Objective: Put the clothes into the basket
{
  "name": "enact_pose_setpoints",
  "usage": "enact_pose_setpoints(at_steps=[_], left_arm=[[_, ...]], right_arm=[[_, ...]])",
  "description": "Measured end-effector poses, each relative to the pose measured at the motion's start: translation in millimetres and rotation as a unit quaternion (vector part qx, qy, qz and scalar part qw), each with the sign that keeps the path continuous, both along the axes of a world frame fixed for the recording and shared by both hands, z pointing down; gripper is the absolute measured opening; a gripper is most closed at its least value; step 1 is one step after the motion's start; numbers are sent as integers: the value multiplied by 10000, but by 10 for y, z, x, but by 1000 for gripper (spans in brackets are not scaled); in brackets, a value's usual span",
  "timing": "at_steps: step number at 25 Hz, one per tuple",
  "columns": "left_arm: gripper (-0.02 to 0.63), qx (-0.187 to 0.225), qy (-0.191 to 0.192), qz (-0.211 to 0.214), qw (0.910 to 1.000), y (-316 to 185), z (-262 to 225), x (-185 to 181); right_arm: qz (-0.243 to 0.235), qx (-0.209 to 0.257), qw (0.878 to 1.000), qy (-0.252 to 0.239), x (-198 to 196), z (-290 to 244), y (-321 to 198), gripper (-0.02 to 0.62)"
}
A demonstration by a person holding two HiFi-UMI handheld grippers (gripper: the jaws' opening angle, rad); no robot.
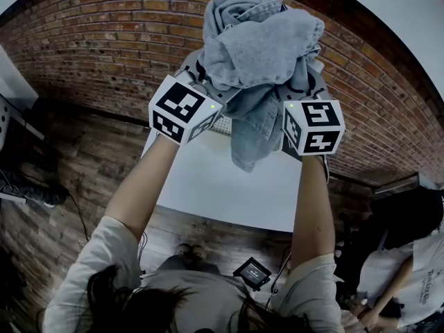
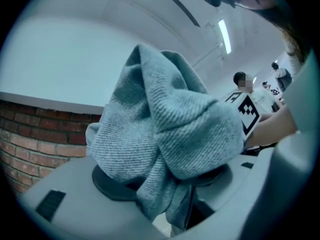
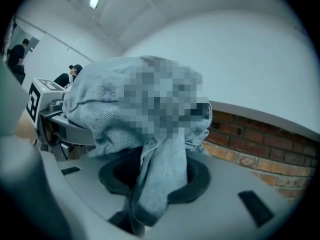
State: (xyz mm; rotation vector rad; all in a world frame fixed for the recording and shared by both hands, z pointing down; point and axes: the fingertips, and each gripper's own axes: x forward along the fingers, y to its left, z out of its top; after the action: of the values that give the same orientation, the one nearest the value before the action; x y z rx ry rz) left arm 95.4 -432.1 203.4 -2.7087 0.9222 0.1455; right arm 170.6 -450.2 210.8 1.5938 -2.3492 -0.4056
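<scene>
A bunched grey-blue denim garment (image 1: 260,50) hangs high in the air above the white table (image 1: 222,186), one end trailing down between the two marker cubes. My left gripper (image 1: 207,75) is shut on its left side, and in the left gripper view the cloth (image 2: 165,134) is pinched between the dark pads and fills the gap of that gripper (image 2: 167,184). My right gripper (image 1: 305,82) is shut on the right side. In the right gripper view a fold of the garment (image 3: 160,184) runs down between the pads of that gripper (image 3: 160,179). The fingertips are hidden under the cloth in the head view.
A red brick wall (image 1: 104,40) runs behind the table, over a wooden floor (image 1: 83,179). A bit of white lattice (image 1: 222,125) shows under the garment at the table's far edge. A black device (image 1: 251,272) hangs near my waist. Another person (image 1: 409,269) stands at the lower right.
</scene>
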Motion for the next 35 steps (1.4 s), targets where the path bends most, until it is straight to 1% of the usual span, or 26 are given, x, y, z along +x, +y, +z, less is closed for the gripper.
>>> enact_pose_setpoints(at_steps=[5,7,9,12,17,21,25,28,30,32,35], left_arm=[[273,466,187,-152,9986,-67,-327,-34],[273,559,215,-188,9980,-119,-399,-11],[273,535,187,-182,9982,-208,-412,41],[273,283,35,-99,9995,-383,-309,162],[273,-263,-205,29,9994,-590,161,299],[273,-663,-427,65,9969,-667,632,361],[273,-1139,-607,89,9916,-687,1152,428],[275,-1551,-760,117,9849,-676,1526,435],[275,-1895,-969,117,9770,-658,1775,446],[275,-2302,-1237,131,9652,-637,2022,475],[275,-3055,-1525,205,9397,-598,2350,499]], right_arm=[[-41,510,9987,31,-38,-367,-95,143],[-27,600,9982,23,-14,-447,-151,143],[15,570,9984,-1,42,-459,-234,141],[114,346,9993,-89,163,-332,-396,143],[239,-178,9994,-198,298,180,-581,143],[289,-611,9972,-310,356,687,-642,143],[375,-1082,9926,-396,420,1236,-642,143],[430,-1476,9875,-336,427,1619,-614,144],[441,-1827,9817,-323,429,1887,-584,144],[476,-2257,9723,-377,450,2167,-542,146],[491,-2938,9536,-430,468,2526,-462,146]])
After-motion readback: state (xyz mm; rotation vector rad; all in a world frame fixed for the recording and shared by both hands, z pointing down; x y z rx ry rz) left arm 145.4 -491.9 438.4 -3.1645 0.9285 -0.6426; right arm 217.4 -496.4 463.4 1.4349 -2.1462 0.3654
